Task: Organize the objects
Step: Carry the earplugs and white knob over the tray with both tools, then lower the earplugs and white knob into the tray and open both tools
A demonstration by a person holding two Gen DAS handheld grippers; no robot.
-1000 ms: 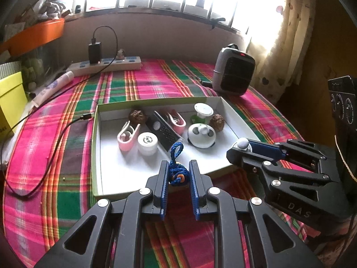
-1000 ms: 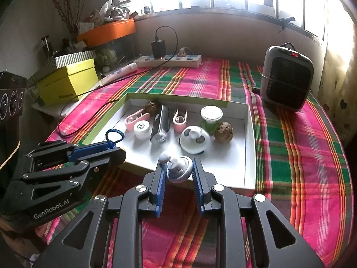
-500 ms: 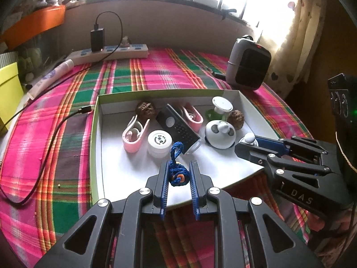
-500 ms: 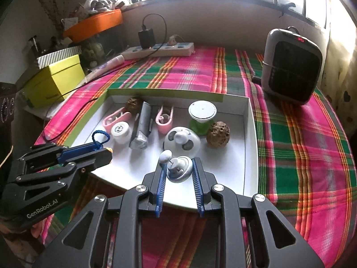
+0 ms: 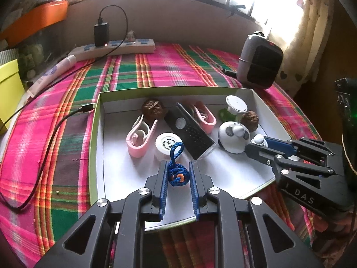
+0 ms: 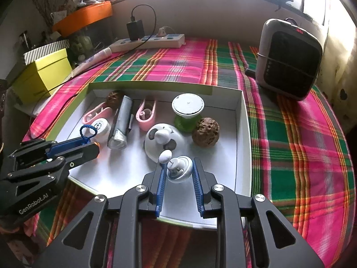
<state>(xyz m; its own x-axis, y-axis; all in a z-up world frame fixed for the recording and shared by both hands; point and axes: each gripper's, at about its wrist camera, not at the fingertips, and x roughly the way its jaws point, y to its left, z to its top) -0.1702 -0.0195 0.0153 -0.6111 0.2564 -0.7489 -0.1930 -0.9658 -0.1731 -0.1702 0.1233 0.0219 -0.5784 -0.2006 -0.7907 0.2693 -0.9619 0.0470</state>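
A shallow white box (image 5: 96, 138) (image 6: 243, 134) with a green rim lies on the plaid cloth. Over its near part my left gripper (image 5: 177, 174) (image 6: 93, 147) is shut on a blue knotted cord ball with an orange bead (image 5: 177, 175), its loop sticking up. My right gripper (image 6: 178, 169) (image 5: 256, 143) is shut on a small white round gadget with a ball-tipped stem (image 6: 178, 167), held over the box floor beside a white dome toy (image 6: 164, 140) (image 5: 233, 137).
Inside the box lie two pink clips (image 5: 140, 138) (image 5: 204, 117), a dark remote (image 5: 189, 131), a white round tin (image 5: 167, 144), two brown walnuts (image 5: 154, 108) (image 6: 205, 132) and a green-and-white spool (image 6: 187, 111). A heater (image 6: 287, 60), power strip (image 5: 116, 47), black cable (image 5: 44, 134) and yellow box (image 6: 42, 76) surround it.
Both grippers have moved forward and lower, from the box's near edge to over its floor, each keeping hold of its object. The box contents have not shifted.
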